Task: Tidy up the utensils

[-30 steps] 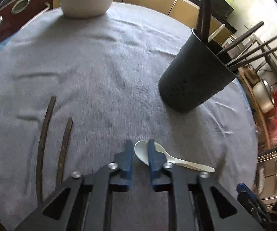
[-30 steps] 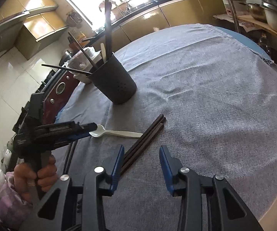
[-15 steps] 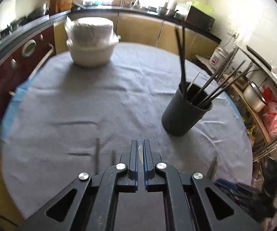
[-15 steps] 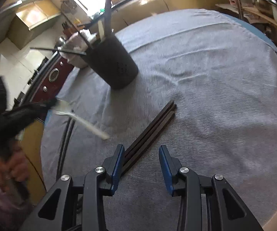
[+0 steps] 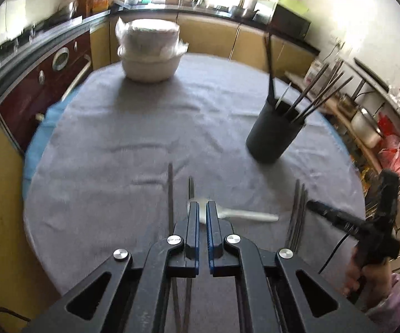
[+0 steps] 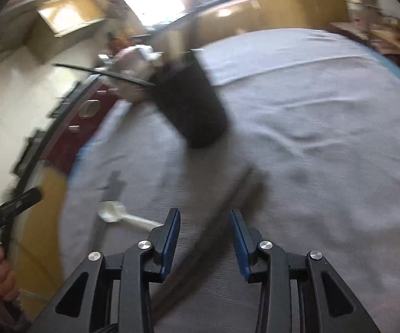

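A white plastic spoon (image 5: 244, 216) (image 6: 116, 212) lies on the grey cloth. My left gripper (image 5: 202, 211) hovers above its bowl with jaws shut and nothing between them; in the right wrist view the left gripper (image 6: 30, 197) is well apart from the spoon. My right gripper (image 6: 204, 217) stands open low over a blurred bundle of dark chopsticks (image 6: 213, 222) (image 5: 298, 211), one finger on either side, pads not pressing. The right gripper (image 5: 315, 206) shows at the bundle's right. The black utensil holder (image 5: 272, 138) (image 6: 191, 111) holds several chopsticks. Two more chopsticks (image 5: 170, 194) lie left of the spoon.
A stack of white covered bowls (image 5: 150, 52) stands at the far side of the round table (image 5: 102, 116). Cabinets and a counter ring the room, with a cluttered rack of pots (image 5: 366, 127) to the right. A hand (image 5: 366, 274) grips the right tool.
My left gripper shut on the spoon's bowl, lifted it, and now the spoon is back on the cloth while the gripper has risen and drawn back. The right gripper shifted over the chopstick bundle.
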Available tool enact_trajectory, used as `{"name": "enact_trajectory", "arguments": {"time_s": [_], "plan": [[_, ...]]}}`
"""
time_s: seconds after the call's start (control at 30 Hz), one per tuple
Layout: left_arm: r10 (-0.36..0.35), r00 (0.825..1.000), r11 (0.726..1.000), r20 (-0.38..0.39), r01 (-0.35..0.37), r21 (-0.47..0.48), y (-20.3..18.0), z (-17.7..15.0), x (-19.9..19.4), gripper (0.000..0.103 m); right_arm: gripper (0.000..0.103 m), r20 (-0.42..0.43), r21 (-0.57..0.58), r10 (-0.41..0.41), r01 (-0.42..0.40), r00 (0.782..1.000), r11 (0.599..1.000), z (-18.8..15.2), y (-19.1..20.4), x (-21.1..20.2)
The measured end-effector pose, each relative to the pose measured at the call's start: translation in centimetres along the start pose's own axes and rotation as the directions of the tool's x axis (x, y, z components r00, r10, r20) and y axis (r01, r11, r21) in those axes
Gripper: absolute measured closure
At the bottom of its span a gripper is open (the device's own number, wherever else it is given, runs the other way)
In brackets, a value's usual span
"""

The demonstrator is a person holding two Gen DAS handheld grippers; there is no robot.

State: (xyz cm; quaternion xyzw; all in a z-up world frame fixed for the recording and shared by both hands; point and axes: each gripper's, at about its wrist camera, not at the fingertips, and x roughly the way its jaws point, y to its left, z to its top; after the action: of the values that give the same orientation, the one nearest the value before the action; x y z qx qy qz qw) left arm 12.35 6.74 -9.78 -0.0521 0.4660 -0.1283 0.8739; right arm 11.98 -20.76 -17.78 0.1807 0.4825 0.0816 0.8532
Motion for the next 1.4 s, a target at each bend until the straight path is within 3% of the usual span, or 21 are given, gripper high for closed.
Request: {"name": "enact_trajectory", "arguments": {"time_s": [0.2, 0.3, 0.4, 0.5, 0.63, 0.73, 0.8, 0.87, 0.93, 1.0, 1.13, 1.27, 1.4], "plan": [[-0.051, 0.995, 0.998, -0.081, 0.048, -0.039, -0.5, -1.6, 1.8, 0.098, 0.082, -0.034, -0.061, -0.152, 0.149, 0.988, 0.987, 0.3, 0.8, 1.5], [-0.058, 0.995, 0.998, -0.086, 0.055, -0.036, -0.7, -2.0, 1.8, 0.098, 0.084, -0.027, -0.159, -0.216, 0.209, 0.976, 0.965, -0.2, 2.1, 1.7], [-0.058, 0.994, 0.997, -0.091, 0.054, -0.047, -0.5, -2.2, 1.9, 0.098, 0.083, -0.048, -0.188, -0.256, 0.243, 0.965, 0.952, -0.4, 2.4, 1.5], [-0.066, 0.993, 0.997, -0.100, 0.060, -0.057, -0.2, -2.4, 2.2, 0.098, 0.085, -0.065, -0.185, -0.273, 0.257, 0.960, 0.949, -1.2, 1.4, 0.7], [-0.075, 0.990, 0.995, -0.118, 0.066, -0.077, 0.0, -2.5, 2.5, 0.098, 0.085, -0.100, -0.027, -0.173, 0.171, 0.980, 0.985, -0.5, -1.1, -0.4], [-0.083, 0.990, 0.994, -0.114, 0.073, -0.086, 0.1, -2.3, 2.2, 0.098, 0.085, -0.156, 0.037, -0.172, 0.180, 0.973, 0.983, 0.1, -1.9, -0.1], [-0.108, 0.986, 0.989, -0.131, 0.093, -0.119, 0.3, -2.0, 2.4, 0.092, 0.084, -0.173, 0.041, -0.184, 0.194, 0.968, 0.980, 0.5, -1.5, 0.1], [-0.153, 0.976, 0.976, -0.156, 0.124, -0.181, 0.6, -1.7, 2.7, 0.068, 0.083, -0.189, 0.040, -0.185, 0.196, 0.964, 0.980, 0.8, -0.9, 0.7], [-0.204, 0.960, 0.954, -0.192, 0.151, -0.257, 0.8, -1.2, 3.3, 0.057, 0.083, -0.188, 0.003, -0.234, 0.239, 0.954, 0.971, 0.9, 0.2, 1.4], [-0.238, 0.945, 0.937, -0.222, 0.164, -0.309, 0.6, -0.6, 3.8, 0.056, 0.086, -0.178, -0.060, -0.281, 0.274, 0.943, 0.960, 0.7, 1.4, 1.7], [-0.238, 0.931, 0.908, -0.278, 0.112, -0.404, 0.2, 0.3, 5.8, 0.055, 0.090, -0.126, -0.219, -0.363, 0.331, 0.923, 0.918, -0.1, 3.3, 2.1], [-0.230, 0.910, 0.866, -0.346, 0.029, -0.499, 0.2, 0.5, 8.6, 0.055, 0.090, -0.099, -0.265, -0.366, 0.330, 0.925, 0.906, -0.9, 3.4, 1.6], [-0.228, 0.898, 0.802, -0.377, -0.046, -0.595, 0.8, 0.2, 11.2, 0.055, 0.090, -0.084, -0.308, -0.369, 0.328, 0.926, 0.893, -1.3, 1.8, 0.3]]}}
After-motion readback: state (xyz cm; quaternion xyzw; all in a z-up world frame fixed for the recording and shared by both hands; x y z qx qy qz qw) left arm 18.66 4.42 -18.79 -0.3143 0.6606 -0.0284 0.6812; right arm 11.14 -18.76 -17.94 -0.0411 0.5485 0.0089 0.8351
